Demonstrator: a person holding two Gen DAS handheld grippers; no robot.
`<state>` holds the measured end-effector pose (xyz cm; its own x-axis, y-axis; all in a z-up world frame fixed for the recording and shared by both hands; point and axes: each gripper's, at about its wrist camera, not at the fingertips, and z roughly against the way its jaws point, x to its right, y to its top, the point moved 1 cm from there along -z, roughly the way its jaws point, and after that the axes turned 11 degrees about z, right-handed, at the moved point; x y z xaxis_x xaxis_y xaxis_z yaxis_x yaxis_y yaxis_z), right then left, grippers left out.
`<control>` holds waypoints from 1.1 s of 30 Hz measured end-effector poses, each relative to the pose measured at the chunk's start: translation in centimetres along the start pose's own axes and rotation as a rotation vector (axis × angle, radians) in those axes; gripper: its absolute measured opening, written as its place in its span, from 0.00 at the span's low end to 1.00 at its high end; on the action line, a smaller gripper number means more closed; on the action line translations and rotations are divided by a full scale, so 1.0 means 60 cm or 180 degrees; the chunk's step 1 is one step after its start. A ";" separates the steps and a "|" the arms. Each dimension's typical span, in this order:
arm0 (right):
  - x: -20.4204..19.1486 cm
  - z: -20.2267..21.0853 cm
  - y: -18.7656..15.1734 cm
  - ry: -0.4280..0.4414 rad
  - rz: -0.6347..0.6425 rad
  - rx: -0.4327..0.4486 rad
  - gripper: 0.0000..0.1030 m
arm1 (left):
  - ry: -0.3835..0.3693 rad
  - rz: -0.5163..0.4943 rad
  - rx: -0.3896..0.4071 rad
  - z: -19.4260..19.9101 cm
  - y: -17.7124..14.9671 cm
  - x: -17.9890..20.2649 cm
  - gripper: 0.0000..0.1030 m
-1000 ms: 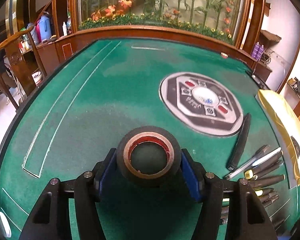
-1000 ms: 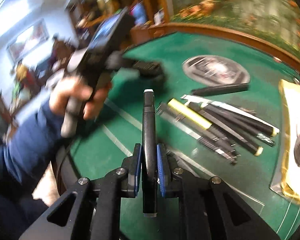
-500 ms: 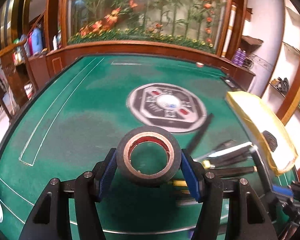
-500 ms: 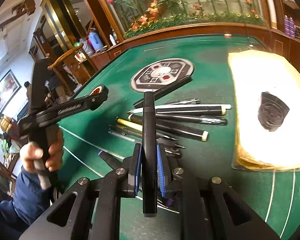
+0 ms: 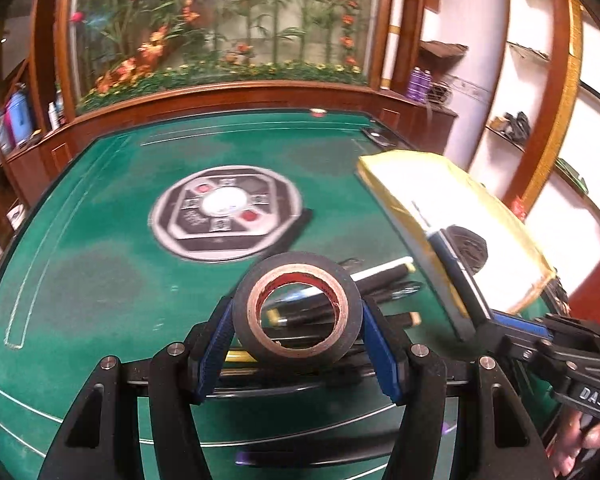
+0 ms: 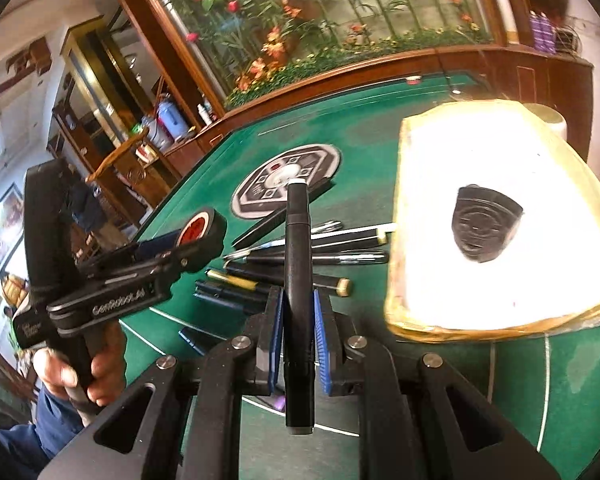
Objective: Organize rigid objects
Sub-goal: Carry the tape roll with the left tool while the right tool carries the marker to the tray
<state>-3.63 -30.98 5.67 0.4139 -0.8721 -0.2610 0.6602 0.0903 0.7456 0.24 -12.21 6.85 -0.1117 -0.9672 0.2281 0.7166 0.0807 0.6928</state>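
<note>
left gripper [image 5: 296, 312]: fingers clamp tape roll [image 5: 296, 312] | below: pens [image 5: 384, 276] on green bench [image 5: 100, 248] | right: yellow pad [image 5: 460, 216]

Green felt surface [image 5: 100, 280] has a grey octagonal printed emblem [image 5: 224, 212] in the middle, with a wood-framed glass case of fake orange flowers [image 5: 220, 32] behind it.
</note>
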 end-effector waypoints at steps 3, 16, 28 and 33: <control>0.019 0.011 -0.002 -0.0020 -0.0070 0.0046 0.14 | -0.0055 -0.0078 -0.0028 -0.003 0.002 0.027 0.64; 0.097 0.063 0.001 -0.0205 -0.0316 0.0255 0.14 | -0.0333 -0.0449 -0.0137 -0.017 0.014 0.165 0.64; 0.203 0.059 0.036 -0.0635 -0.0656 0.0233 0.14 | -0.0432 -0.0497 -0.0407 -0.120 0.022 0.262 0.64; 0.242 0.044 0.040 -0.0965 -0.0710 0.0131 0.14 | -0.0427 -0.0492 -0.0466 -0.142 0.015 0.271 0.63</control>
<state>2.28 -44.70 5.28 0.0544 -0.9714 -0.2310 0.6849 -0.1320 0.7166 4.92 -29.89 5.36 -0.3111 -0.9239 0.2228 0.7748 -0.1108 0.6224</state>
